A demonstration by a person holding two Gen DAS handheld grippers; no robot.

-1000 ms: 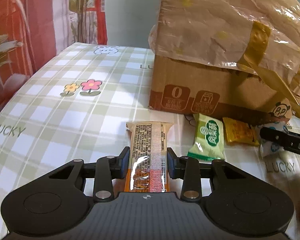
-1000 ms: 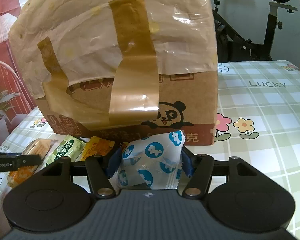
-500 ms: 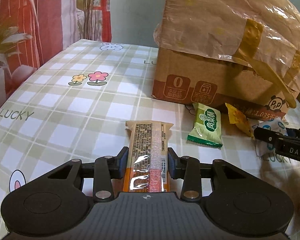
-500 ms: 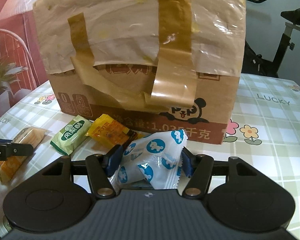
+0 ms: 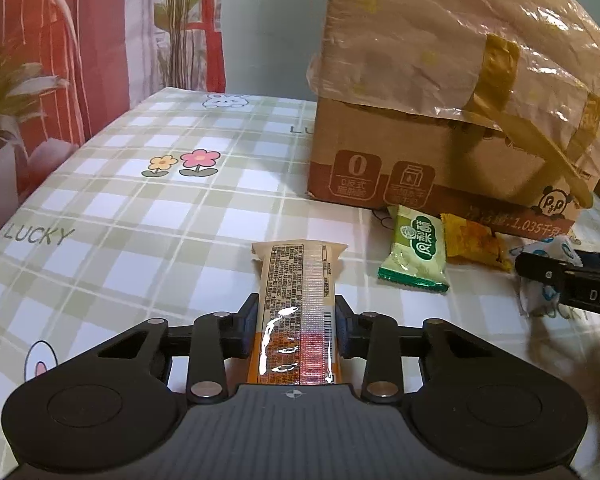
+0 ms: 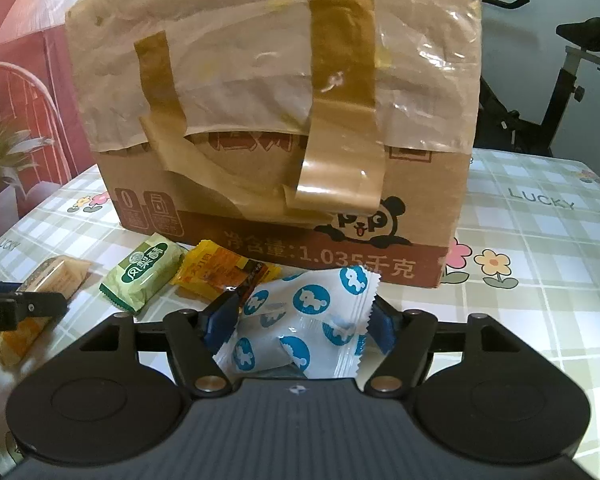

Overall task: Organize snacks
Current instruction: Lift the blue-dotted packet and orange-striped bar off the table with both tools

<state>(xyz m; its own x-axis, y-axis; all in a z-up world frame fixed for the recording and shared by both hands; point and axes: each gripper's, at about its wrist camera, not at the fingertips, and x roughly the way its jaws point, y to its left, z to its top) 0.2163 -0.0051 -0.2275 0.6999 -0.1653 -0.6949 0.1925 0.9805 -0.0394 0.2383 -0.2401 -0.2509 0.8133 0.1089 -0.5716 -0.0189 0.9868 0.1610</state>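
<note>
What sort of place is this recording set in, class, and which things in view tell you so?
Probably a room in a home: a table under a checked "LUCKY" tablecloth, an exercise bike behind it, and a taped cardboard box with snack packets beside it.

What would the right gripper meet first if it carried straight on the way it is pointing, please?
Probably the cardboard box. The right gripper, whose jaws have just been opening around the white-and-blue packet, points at its lower front face; the gap between is hard to judge.

Taped cardboard box (image 6: 412, 184), glossy plastic snack wrappers (image 6: 304, 320), smooth checked tablecloth (image 5: 140, 216)
</note>
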